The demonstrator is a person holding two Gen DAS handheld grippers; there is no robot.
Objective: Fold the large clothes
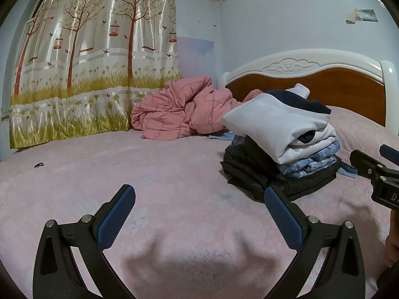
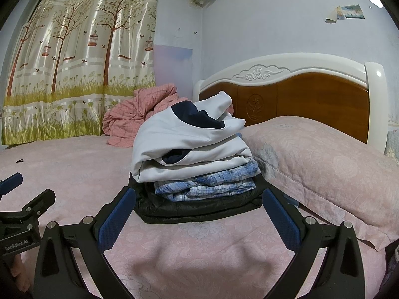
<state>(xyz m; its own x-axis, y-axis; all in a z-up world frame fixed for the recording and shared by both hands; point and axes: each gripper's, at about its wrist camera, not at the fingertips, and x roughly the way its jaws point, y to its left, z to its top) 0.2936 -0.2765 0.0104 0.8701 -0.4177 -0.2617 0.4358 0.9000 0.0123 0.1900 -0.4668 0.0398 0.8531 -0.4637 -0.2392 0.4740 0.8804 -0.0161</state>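
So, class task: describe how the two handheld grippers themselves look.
Both the left gripper and the right gripper have matte black, curved frames with silver bolts. Their jaws carry blue, dimpled pads. White lettering reading "CenRobot.AI" marks the left one's body.

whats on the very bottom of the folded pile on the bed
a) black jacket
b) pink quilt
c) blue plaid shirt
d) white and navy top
a: the black jacket lies flat on the bedspread, with the blue plaid shirt on it and the white and navy top above that.
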